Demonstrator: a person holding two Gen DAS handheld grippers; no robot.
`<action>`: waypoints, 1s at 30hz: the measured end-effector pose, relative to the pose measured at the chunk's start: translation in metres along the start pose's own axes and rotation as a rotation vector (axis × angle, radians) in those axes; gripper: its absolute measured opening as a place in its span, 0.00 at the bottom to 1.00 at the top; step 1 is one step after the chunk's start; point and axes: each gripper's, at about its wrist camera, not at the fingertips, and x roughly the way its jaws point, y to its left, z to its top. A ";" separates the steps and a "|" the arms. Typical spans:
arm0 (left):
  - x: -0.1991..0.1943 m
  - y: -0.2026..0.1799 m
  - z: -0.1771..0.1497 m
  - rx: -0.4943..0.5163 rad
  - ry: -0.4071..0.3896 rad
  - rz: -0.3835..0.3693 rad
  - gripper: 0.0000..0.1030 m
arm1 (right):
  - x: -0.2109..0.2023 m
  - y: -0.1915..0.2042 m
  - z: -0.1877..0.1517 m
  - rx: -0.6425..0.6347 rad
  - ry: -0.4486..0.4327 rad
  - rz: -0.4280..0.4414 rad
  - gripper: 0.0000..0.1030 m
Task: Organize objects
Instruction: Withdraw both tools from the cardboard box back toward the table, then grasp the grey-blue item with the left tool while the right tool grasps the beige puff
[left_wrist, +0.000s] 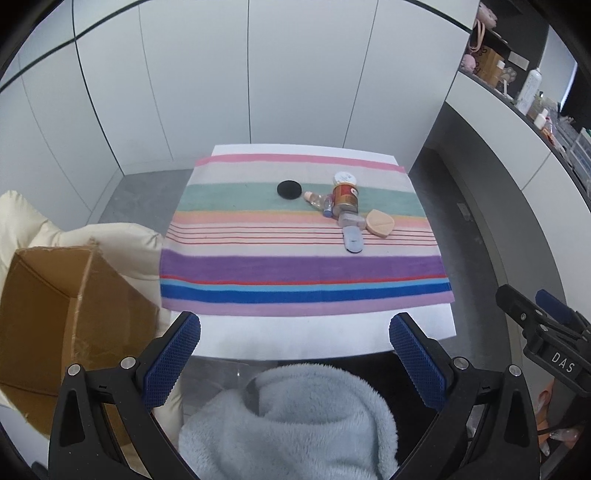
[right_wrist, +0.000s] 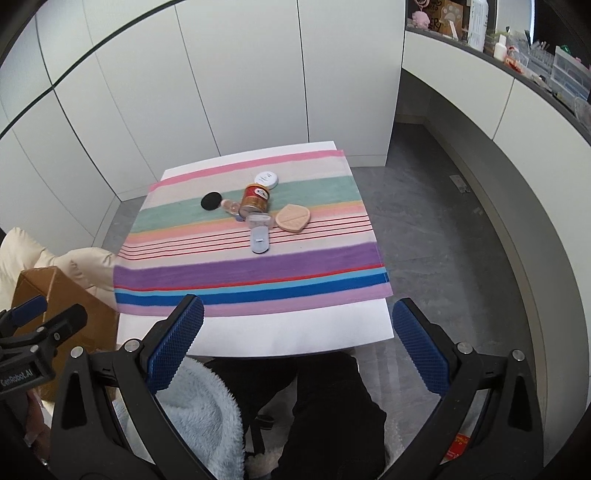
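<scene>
2 grippers hover level before the table (left_wrist: 258, 338); left gripper (left_wrist: 294, 354) and right gripper (right_wrist: 298, 345) spread wide, empty.

On the striped towel (left_wrist: 303, 266) that covers the desk (left_wrist: 321, 332) there is one black round pad (left_wrist: 288, 189), one peach sponge (left_wrist: 379, 222), one red-labelled jar (left_wrist: 345, 197), one white lidded tub (left_wrist: 344, 178) behind it, one small clear bottle (left_wrist: 316, 199), one clear plastic case (left_wrist: 350, 220) and one grey-blue flat tool (left_wrist: 353, 239). Beside the desk stands one open cardboard box (left_wrist: 70, 325). That makes seven small things on the towel.
</scene>
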 end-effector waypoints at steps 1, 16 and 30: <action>0.008 0.002 0.002 -0.006 0.006 -0.003 1.00 | 0.006 -0.001 0.001 -0.003 0.001 -0.003 1.00; 0.139 -0.001 0.046 -0.077 0.081 -0.032 0.99 | 0.166 -0.001 0.035 -0.162 0.023 0.073 1.00; 0.263 -0.058 0.067 -0.020 0.182 -0.074 0.99 | 0.336 0.013 0.072 -0.270 0.065 0.087 1.00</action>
